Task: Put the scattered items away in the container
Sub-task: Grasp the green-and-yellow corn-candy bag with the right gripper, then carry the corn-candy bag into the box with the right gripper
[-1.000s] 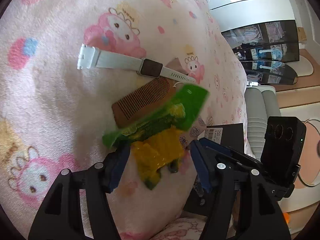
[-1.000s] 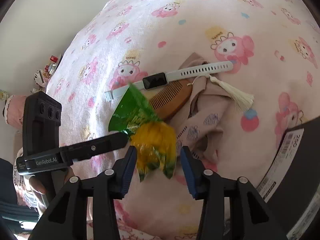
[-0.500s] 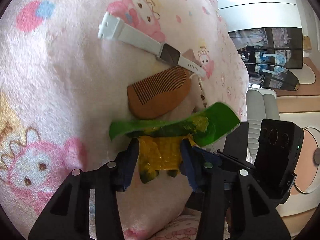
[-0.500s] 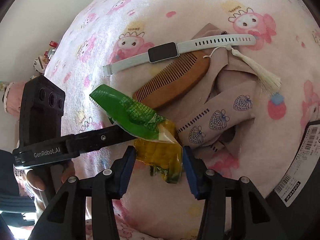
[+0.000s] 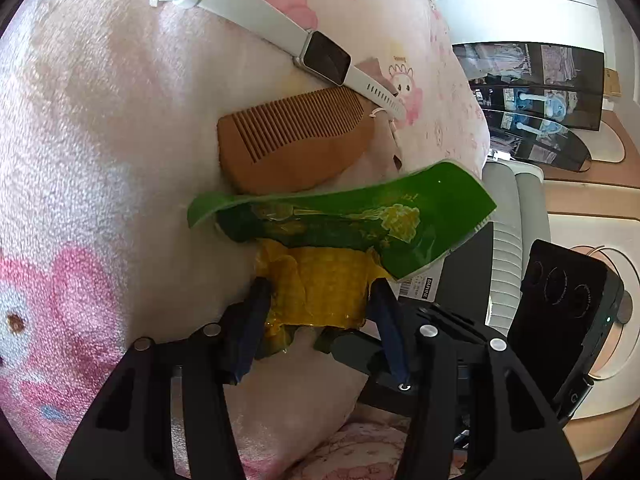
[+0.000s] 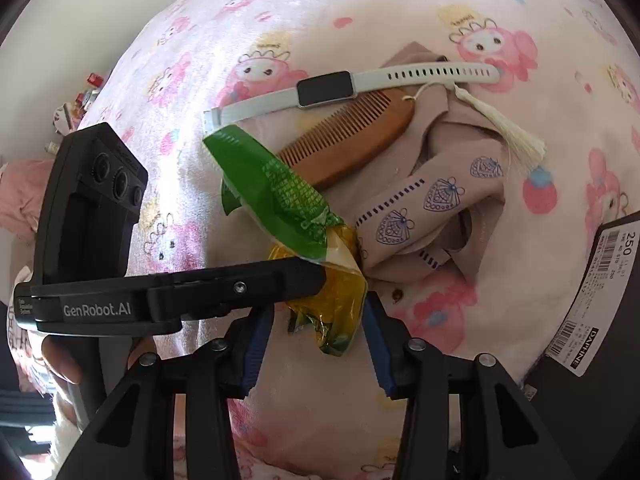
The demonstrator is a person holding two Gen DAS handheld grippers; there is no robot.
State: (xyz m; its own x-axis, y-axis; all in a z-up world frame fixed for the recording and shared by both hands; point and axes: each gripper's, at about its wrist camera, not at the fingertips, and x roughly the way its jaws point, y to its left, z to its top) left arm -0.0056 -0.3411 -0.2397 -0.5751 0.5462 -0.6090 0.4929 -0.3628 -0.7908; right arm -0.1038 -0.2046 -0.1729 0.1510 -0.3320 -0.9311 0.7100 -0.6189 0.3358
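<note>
Pink cartoon-print blanket [image 6: 400, 20], both grippers at the corn snack packet [image 5: 320, 280].
Left gripper [image 5: 320, 320] clamps its yellow end; right gripper [image 6: 316, 328] straddles it, grip unclear. Only the right view shows the comb's [image 6: 352, 136] tassel [image 6: 504, 128] beyond the packet.

Both views look bright to me, lit by daylight. On the left wrist view the blanket [image 5: 100, 128] is nearly washed out pale across its upper middle, and the comb [image 5: 292, 148] throws only a soft shadow beside itself. The snack packet [image 5: 340, 220] shows a small glint on its green film. On my right wrist view the blanket [image 6: 360, 20] glares white above the watch [image 6: 324, 88], and the packet's [image 6: 340, 292] yellow end shines. Focus is sharp near the watch in both views; I see no motion blur. The fisheye bends everything away from the watch, and black corners ring each frame. The shelves [image 5: 532, 92] beyond the blanket look dimmer and softer.
</note>
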